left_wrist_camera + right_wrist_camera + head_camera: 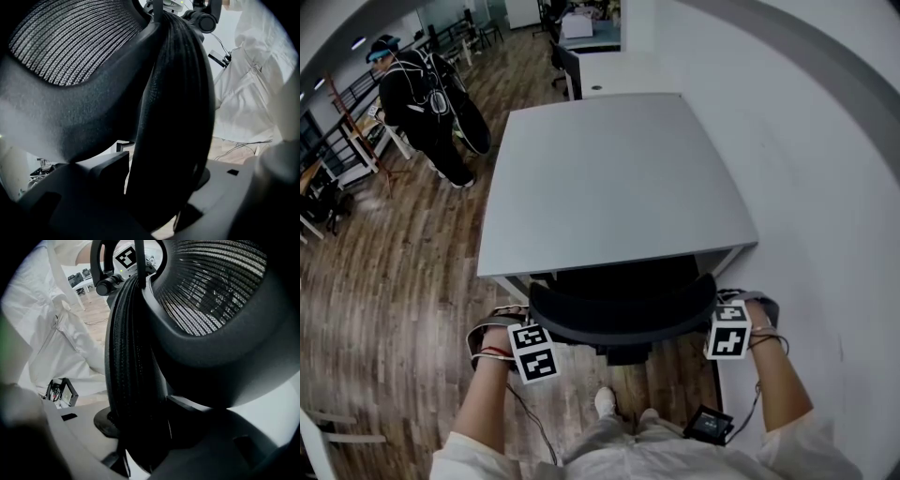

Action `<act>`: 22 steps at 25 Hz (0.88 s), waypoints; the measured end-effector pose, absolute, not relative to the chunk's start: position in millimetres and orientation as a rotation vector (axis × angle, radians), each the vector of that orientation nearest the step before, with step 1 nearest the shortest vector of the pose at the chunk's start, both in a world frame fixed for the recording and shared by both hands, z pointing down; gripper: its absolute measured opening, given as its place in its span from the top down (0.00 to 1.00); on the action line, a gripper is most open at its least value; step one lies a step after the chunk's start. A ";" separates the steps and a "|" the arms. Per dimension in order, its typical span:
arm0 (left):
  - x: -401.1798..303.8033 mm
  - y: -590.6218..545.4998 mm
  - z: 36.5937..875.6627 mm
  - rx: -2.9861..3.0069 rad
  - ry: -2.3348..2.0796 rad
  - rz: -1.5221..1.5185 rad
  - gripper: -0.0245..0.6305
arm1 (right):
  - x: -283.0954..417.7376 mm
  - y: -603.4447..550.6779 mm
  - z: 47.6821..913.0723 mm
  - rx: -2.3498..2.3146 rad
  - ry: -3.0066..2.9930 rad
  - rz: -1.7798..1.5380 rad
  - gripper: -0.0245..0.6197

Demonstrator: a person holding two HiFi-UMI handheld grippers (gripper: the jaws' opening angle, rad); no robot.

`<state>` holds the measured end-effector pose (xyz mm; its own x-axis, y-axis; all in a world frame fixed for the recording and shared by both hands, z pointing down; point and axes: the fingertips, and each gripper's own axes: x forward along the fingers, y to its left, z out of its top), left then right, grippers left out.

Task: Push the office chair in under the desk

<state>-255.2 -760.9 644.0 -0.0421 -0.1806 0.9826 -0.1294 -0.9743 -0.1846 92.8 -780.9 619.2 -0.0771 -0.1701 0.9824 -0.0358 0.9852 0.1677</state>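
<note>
Left gripper [525, 323] and right gripper [724, 311] clamp one office chair [619, 314] at one desk [609, 178].

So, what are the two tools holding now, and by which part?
Both hold the office chair's backrest by its top edge. The left tool is clamped near its left end and the right tool near its right end.

We log the desk [609, 178] top as smooth, matt grey. The floor [384, 300] left of the desk is wood plank with a slight sheen. At the desk's near edge, the office chair [623, 317] has a black open-mesh back, a ribbed woven cloth rim and a smooth matt black plastic frame. At that same edge, the left gripper [159, 187] and right gripper [136, 432] look like matt grey plastic. Nearer than the desk we see creased white cloth trousers [248, 79].
</note>
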 end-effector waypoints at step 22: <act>-255.5 -807.0 641.6 -2.122 0.377 -2.210 0.55 | 90.9 -824.1 617.9 0.165 -1.655 -0.133 0.62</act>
